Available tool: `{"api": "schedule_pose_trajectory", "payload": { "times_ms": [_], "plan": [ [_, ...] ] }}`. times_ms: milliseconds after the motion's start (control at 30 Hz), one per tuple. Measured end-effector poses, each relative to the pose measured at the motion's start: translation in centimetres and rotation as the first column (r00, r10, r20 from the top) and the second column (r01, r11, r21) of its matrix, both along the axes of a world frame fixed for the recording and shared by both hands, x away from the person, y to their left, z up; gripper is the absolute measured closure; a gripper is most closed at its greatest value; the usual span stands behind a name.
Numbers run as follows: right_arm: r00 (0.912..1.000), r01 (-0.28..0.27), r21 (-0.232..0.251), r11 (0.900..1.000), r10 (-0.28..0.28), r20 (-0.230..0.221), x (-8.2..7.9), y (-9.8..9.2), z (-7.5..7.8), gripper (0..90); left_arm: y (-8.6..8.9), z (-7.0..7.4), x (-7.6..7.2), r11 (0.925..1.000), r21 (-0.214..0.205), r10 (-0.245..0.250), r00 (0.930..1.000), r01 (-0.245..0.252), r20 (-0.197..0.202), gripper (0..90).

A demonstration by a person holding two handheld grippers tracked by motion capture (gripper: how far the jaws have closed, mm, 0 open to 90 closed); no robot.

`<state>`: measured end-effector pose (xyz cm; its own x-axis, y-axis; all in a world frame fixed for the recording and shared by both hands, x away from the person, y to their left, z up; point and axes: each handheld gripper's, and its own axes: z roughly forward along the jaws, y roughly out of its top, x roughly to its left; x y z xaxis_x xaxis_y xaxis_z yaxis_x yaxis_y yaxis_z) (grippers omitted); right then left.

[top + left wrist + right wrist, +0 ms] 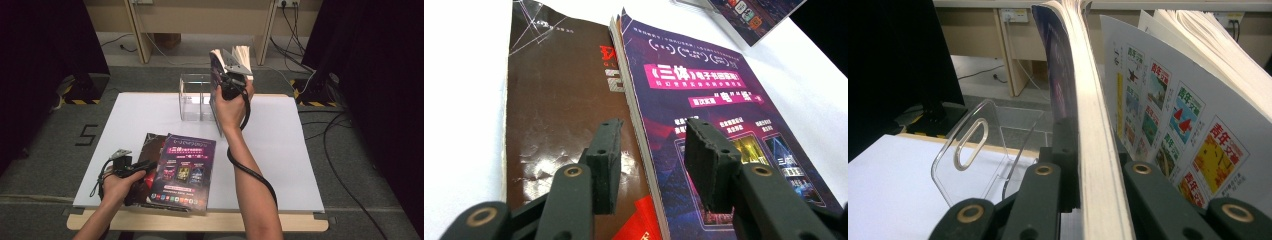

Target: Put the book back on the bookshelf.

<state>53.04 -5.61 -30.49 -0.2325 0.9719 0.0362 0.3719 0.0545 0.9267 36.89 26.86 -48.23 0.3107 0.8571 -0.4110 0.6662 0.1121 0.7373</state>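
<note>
Right gripper view: tongs [1083,175] gripping magazine [1093,125]

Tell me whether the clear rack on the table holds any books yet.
Empty. The clear rack shows bare compartments; the right tongs hold a book upright beside it.

Layout about the clear rack [195,97]

Rack stands at table's [290,165] far edge. Held magazine [220,95] upright just right of it; two magazines [177,170] overlapping, flat, nearer, left of the rack.
</note>
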Motion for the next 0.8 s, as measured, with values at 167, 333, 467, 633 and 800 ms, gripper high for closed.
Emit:
{"api": "schedule_pose_trajectory", "payload": {
  "times_ms": [167, 333, 467, 633, 800],
  "plan": [
    [1.0000, 0.005, 0.003, 1.0000, -0.005, 0.002, 0.4, 0.2, 0.1, 83.0, 0.1, 0.0, 0.0, 1.0000, 0.003, 0.000, 1.0000, 0.000, 0.001, 57.6],
    [1.0000, 0.005, 0.004, 1.0000, -0.005, 0.001, 0.8, 0.5, 0.0, 82.9, 0.2, 0.0, 0.0, 1.0000, 0.002, 0.000, 1.0000, 0.000, -0.001, 57.6],
    [1.0000, 0.005, 0.005, 1.0000, -0.005, 0.002, 1.0, 0.7, 0.0, 83.0, 0.2, 0.0, 0.0, 1.0000, 0.003, 0.001, 1.0000, -0.001, 0.000, 57.6],
    [0.9999, 0.010, 0.011, 0.9999, -0.010, 0.006, 1.3, 0.8, 0.2, 82.9, 0.2, 0.0, 0.0, 1.0000, 0.001, 0.002, 1.0000, -0.002, -0.001, 57.6],
    [0.9997, 0.016, 0.005, 0.9999, -0.016, 0.017, 1.6, 0.9, 0.3, 83.0, 0.2, 0.0, 0.0, 1.0000, 0.002, 0.001, 1.0000, -0.001, -0.001, 57.7]
  ]
}}
